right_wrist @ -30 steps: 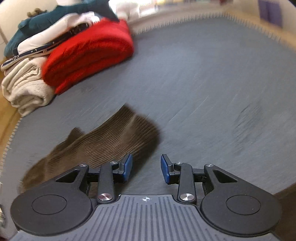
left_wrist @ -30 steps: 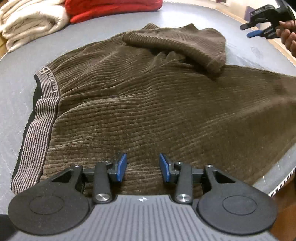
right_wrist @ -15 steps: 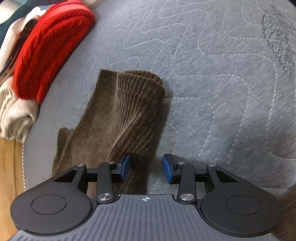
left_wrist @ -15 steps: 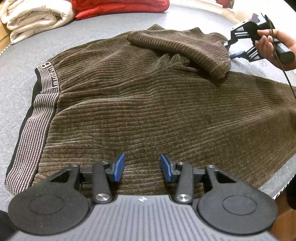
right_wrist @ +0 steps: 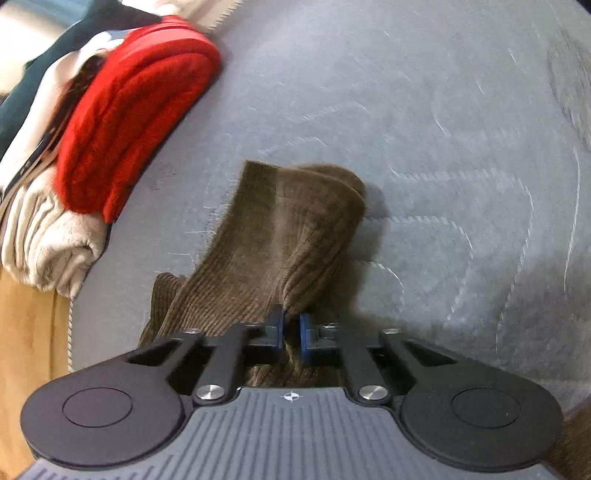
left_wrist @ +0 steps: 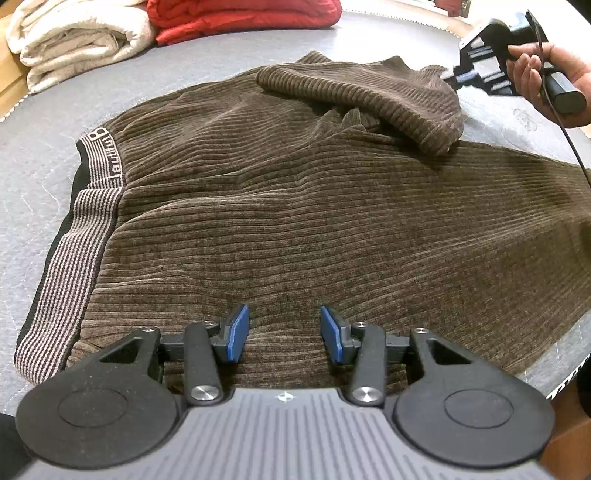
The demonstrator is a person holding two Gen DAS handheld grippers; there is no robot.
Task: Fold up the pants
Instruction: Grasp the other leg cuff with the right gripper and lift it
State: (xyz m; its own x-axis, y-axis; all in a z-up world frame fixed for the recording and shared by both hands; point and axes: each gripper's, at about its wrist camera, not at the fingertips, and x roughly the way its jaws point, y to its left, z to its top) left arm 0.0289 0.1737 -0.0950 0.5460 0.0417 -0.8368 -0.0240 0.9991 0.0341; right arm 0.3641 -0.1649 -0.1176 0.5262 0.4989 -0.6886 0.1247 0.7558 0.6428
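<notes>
Brown corduroy pants [left_wrist: 295, 206] lie spread on the grey quilted mat [left_wrist: 37, 155], with the striped waistband [left_wrist: 85, 229] at the left. One leg [left_wrist: 369, 99] is folded back over the far part. My left gripper [left_wrist: 284, 332] hovers open over the near edge of the pants, nothing between its pads. At the far right a hand [left_wrist: 546, 74] holds my right gripper [left_wrist: 458, 79] at the folded leg's end. In the right wrist view its jaws are closing, and the right gripper [right_wrist: 291, 326] pinches a bunched fold of the pants leg [right_wrist: 288, 229].
A folded red garment [left_wrist: 240, 14] and a rolled cream blanket [left_wrist: 74, 37] sit at the far left edge of the mat; both show in the right wrist view too, the red garment [right_wrist: 129, 110] on top. Bare mat [right_wrist: 461, 166] stretches to the right. The mat's edge [left_wrist: 565, 376] runs near right.
The right gripper came down to the folded leg's end and closed its jaws on the fabric. The left gripper stayed where it was, open.
</notes>
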